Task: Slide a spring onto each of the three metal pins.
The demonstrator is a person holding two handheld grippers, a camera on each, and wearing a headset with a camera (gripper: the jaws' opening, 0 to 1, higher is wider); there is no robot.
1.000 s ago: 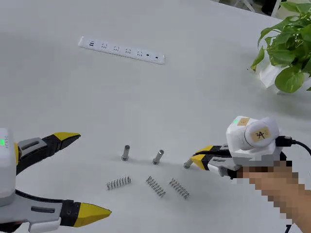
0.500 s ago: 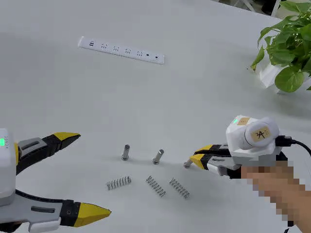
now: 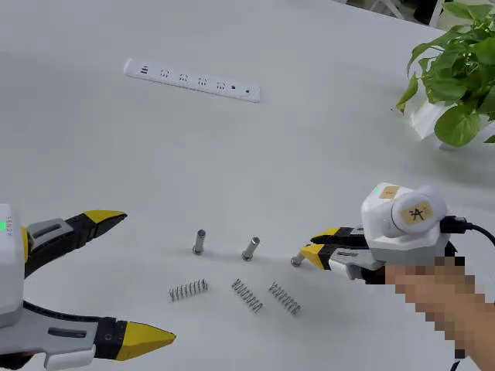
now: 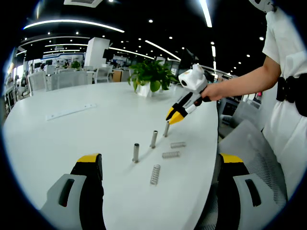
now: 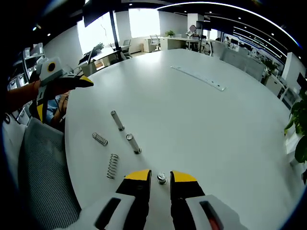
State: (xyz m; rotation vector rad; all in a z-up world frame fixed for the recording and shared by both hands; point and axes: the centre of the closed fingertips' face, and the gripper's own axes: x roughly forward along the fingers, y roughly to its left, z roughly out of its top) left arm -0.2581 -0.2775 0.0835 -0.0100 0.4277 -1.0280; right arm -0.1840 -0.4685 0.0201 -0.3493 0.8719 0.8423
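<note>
In the head view, three metal pins are seen standing in a row on the white counter (image 3: 325, 154): the left pin (image 3: 199, 241), the middle pin (image 3: 250, 249) and the right pin (image 3: 297, 260). Just in front of them, apart from the pins, the left spring (image 3: 189, 290), the middle spring (image 3: 247, 295) and the right spring (image 3: 285, 298) lie flat on the counter. The right gripper (image 3: 309, 246) is held with its yellow tips at the right pin. The left gripper (image 3: 135, 277) is seen at the lower left, its fingers spread wide, well apart from pins and springs. A power strip (image 3: 193, 79) lies far back, and a potted plant (image 3: 456, 69) stands at the far right.

In the left gripper view, its own fingers are seen spread wide at the bottom, with the pins and springs framed between them farther on. The right gripper is seen at the farthest pin.

In the right gripper view, its fingers are only narrowly parted, and the head of the right pin sits in the gap. Whether the pin is touched cannot be told. The other two pins and two springs are seen beyond, with the left gripper at the upper left.
</note>
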